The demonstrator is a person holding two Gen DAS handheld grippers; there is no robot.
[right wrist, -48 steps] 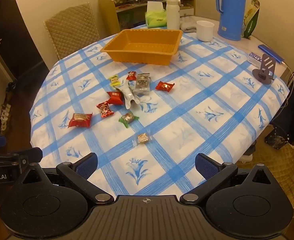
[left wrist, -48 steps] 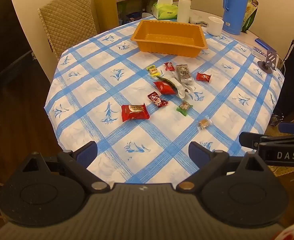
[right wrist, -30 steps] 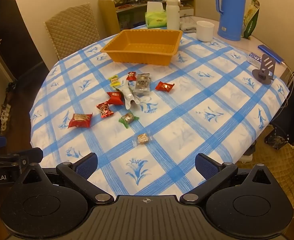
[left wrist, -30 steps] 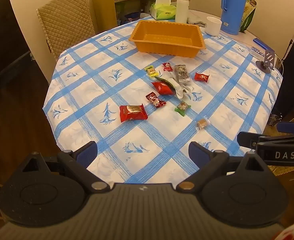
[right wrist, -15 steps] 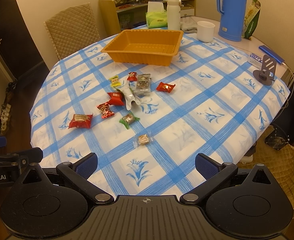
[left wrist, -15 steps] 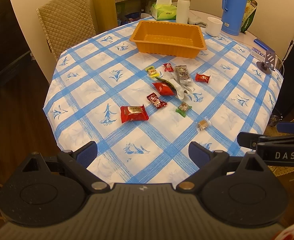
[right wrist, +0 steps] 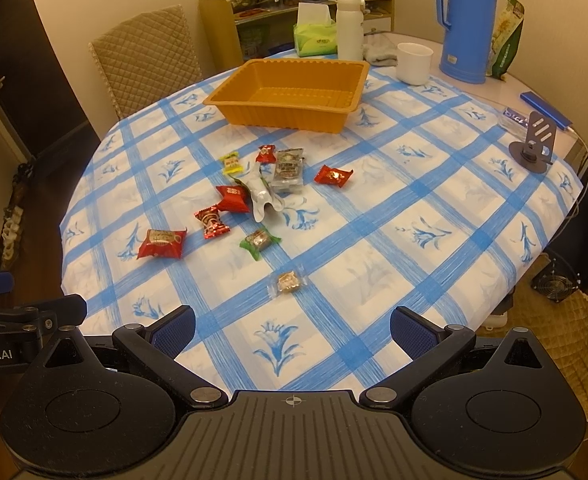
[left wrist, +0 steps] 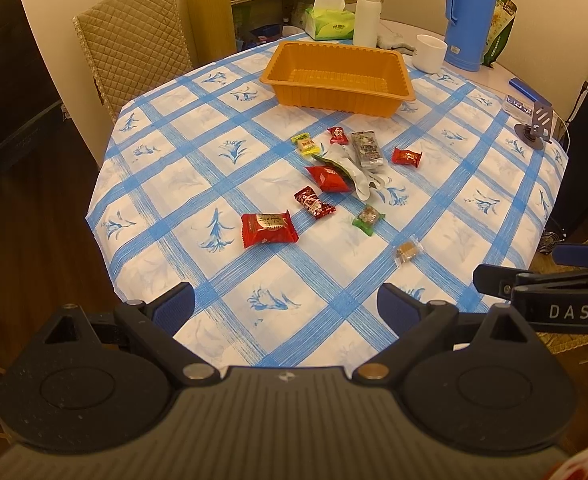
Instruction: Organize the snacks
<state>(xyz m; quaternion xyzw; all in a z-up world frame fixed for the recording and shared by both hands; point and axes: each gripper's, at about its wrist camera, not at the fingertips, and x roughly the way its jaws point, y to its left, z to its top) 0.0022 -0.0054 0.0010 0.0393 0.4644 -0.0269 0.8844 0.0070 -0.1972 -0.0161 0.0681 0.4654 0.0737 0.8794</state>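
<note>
While both grippers hang above the near edge of the counter (left wrist: 165, 168), each has its fingers spread wide and holds nothing: left gripper (left wrist: 285, 306), right gripper (right wrist: 291, 326). Orange tray (right wrist: 294, 98): empty, upright, far side of the checked cloth. Snacks (right wrist: 233, 198): loose wrapped pieces scattered mid-counter, short of the tray; largest red packet (left wrist: 267, 227) nearest the left gripper, a clear-wrapped brown sweet (right wrist: 287, 282) nearest the right. Blue flask (right wrist: 468, 20), white cup (right wrist: 414, 62): behind the tray.
</note>
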